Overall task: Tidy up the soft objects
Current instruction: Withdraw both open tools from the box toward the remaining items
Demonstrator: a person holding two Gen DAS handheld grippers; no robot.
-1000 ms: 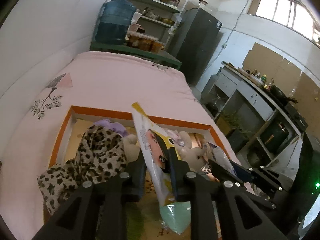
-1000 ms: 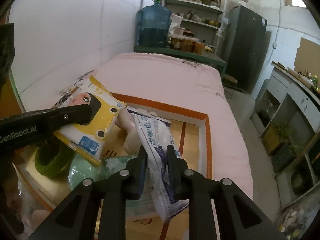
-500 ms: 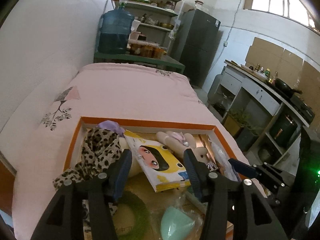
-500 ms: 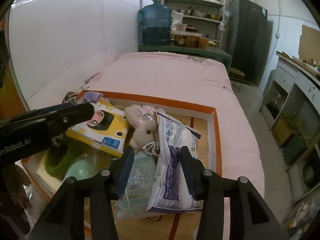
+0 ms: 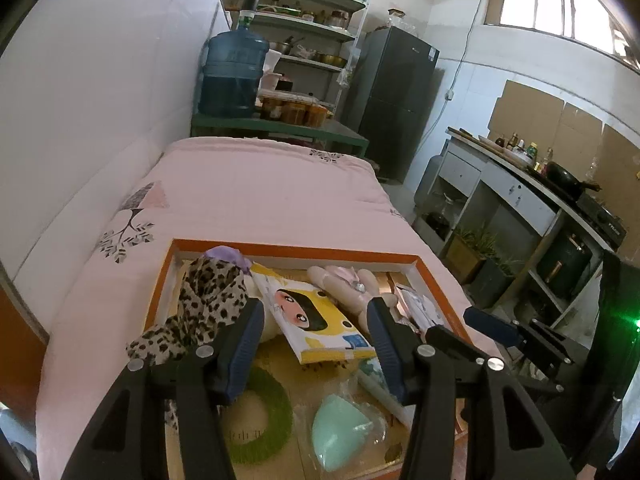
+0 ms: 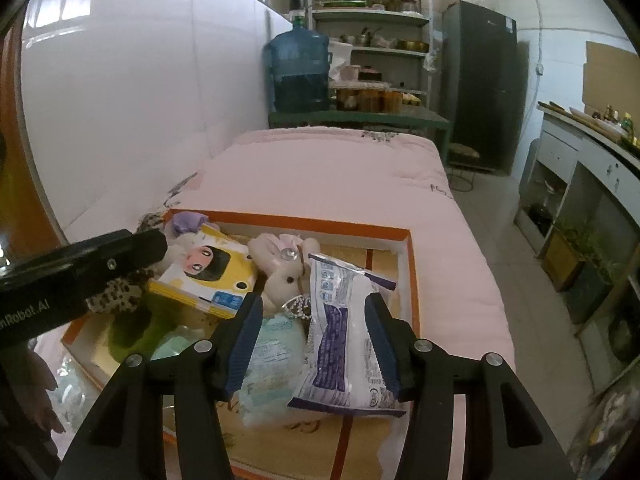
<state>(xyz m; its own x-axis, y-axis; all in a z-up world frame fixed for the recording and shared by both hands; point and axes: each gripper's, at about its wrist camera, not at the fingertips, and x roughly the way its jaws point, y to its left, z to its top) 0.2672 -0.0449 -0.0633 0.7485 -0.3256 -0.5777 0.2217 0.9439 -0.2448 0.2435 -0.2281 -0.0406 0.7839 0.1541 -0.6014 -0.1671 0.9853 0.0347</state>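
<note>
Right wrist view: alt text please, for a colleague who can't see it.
The open right hand-held gripper hangs over a white-and-purple plastic packet lying free in an orange-rimmed shallow box on a pink quilted bed. Beside the packet lie a cream plush rabbit and a yellow cartoon-girl tissue pack.

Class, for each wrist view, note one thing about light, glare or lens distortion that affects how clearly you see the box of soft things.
Left wrist view: the window at top right is blown out, and the fisheye bends the wall. Right wrist view: the tiled wall glares at upper left, straight edges curve toward the dark rim, and the orange-rimmed box is evenly lit and sharp.
</note>
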